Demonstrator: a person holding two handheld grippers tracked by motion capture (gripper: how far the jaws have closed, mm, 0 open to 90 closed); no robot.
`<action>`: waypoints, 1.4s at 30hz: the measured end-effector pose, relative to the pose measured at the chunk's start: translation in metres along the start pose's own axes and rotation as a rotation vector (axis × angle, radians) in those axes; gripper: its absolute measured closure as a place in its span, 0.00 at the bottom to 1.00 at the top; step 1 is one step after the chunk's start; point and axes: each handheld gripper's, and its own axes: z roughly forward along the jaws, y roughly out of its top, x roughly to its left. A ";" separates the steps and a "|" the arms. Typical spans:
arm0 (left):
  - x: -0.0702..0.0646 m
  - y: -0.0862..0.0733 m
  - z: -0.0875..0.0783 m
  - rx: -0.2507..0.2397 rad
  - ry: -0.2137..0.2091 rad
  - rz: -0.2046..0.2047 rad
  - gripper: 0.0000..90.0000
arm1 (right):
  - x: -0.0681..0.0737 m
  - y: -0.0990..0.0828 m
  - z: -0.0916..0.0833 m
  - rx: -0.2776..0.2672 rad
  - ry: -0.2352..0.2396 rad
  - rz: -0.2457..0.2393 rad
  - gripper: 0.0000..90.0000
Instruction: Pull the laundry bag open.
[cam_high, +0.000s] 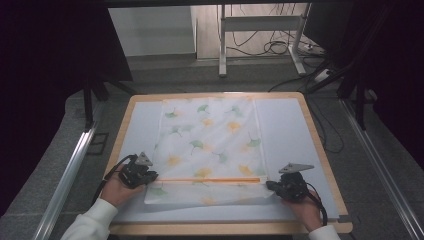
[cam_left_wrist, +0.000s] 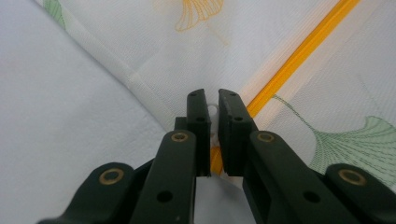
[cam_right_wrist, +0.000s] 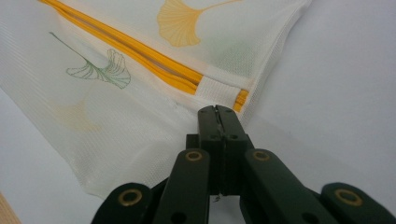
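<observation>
You've got a mesh laundry bag (cam_high: 207, 150) printed with ginkgo leaves lying flat on the tabletop (cam_high: 285, 130), its orange zipper (cam_high: 210, 180) running across near the bag's near edge. Left gripper (cam_high: 149, 176) sits at the zipper's left end; in the left gripper view its jaws are almost together, pinching a small white zipper pull (cam_left_wrist: 212, 112) with only a thin gap left. Right gripper (cam_high: 272, 186) is at the zipper's right end; in the right gripper view (cam_right_wrist: 217, 112) its jaws are pressed fully together on the bag's mesh edge, just short of the white tab (cam_right_wrist: 217, 91) that caps the zipper. My read: the step is running the slider along the zipper while the other end is anchored. The zipper teeth near the right end look parted, so it's likely closing, though I can't tell the direction for sure. To do it well, keep the right grip fixed and pull lightly away from the zipper's left end so the track stays taut and straight. Draw the pull along the zipper line, low and parallel to the tabletop; lifting will bunch the mesh ahead of the slider. The pull is small and the hold looks shallow, so go slow and steady. If the fabric wrinkles at the slider, add tension at the zipper's right end rather than forcing it.
</observation>
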 end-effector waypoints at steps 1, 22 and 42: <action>0.000 0.000 0.000 0.001 0.002 0.000 0.94 | 0.000 0.000 0.000 0.000 -0.001 -0.001 1.00; -0.013 0.006 -0.022 -0.200 0.032 -0.058 0.62 | 0.000 0.001 -0.014 -0.098 0.005 -0.035 0.94; 0.008 -0.020 -0.029 -0.305 0.113 -0.262 0.49 | -0.036 0.031 -0.013 -0.196 -0.087 0.010 0.49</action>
